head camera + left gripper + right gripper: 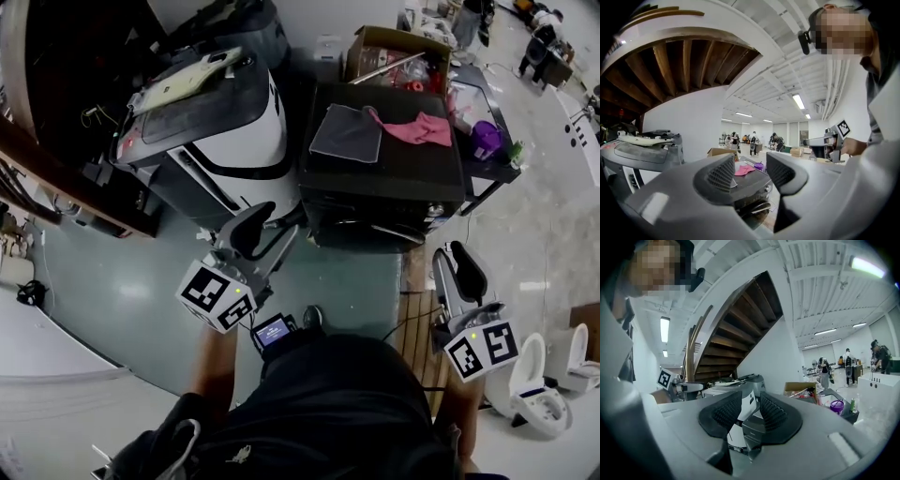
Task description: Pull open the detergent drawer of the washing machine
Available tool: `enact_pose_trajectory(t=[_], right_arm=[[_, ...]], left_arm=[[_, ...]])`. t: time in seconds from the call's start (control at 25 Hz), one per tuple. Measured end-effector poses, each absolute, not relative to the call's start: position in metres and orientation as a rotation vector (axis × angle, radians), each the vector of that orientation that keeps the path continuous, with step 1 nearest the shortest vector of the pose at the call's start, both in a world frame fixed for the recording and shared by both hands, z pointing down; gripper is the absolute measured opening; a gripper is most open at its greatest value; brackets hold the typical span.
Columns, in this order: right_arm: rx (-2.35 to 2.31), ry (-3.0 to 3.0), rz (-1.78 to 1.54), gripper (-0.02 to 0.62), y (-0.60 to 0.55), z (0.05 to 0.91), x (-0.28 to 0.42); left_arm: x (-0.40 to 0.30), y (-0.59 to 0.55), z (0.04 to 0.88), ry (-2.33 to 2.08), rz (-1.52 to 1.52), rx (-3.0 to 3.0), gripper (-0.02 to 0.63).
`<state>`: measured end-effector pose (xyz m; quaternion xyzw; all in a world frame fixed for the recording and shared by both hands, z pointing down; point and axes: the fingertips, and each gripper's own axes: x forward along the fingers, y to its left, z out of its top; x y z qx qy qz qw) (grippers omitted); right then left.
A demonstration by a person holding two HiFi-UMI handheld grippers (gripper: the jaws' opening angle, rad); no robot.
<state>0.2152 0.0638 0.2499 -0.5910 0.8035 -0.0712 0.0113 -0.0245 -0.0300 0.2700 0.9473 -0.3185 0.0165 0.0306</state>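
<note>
Evidently at the very start: no contact with the washing machine [394,173] and no pull begun. Locates the machine, dark and front-loading, at scene centre on the far side of a strip of bare floor, well apart from both tools. Carries a grey cloth [347,133] and a pink cloth [417,128] on its top.

Holds the left tool [255,230] forward at near left, jaws spread wide with nothing between them; through that gap, in the left gripper view, only the distant machine front. Holds the right tool [464,267] at near right, jaws parted by a narrower gap, likewise clamped on nothing.

Left to do, as a judgement: close the distance, find the detergent drawer on the front panel, grip or hook its face, draw it out. None of these steps done.

Hard to make out:
- Detergent drawer not identifiable in any view. Seen from above, the front panel foreshortened to a dark band; in the left gripper view, only a knob and a pale curved handle legible on it.
- No telling whether the drawer sits shut or ajar.
- Lower front of the machine cut off by the left tool's own body.
- Neighbouring white machine [220,131] at far left, not part of the task.
</note>
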Motion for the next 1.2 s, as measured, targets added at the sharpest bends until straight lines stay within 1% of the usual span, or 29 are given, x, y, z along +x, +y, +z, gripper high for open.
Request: enact_pose_trajectory(t=[0.44, 0.8, 1.2], right_arm=[[-1.971, 2.44, -0.242, 0.103, 0.022, 0.253, 0.184], [-2.06, 2.403, -0.277, 0.103, 0.0, 0.258, 0.163], [-2.003, 2.477, -0.331, 0.103, -0.031, 0.266, 0.121]], left_arm=[[-0.05, -0.093, 0.283, -0.844, 0.045, 2.929, 0.227], [-0.071, -0.122, 0.295, -0.762, 0.027, 2.912, 0.227], [-0.112, -0.143, 0.31, -0.801, -0.054, 2.845, 0.227]])
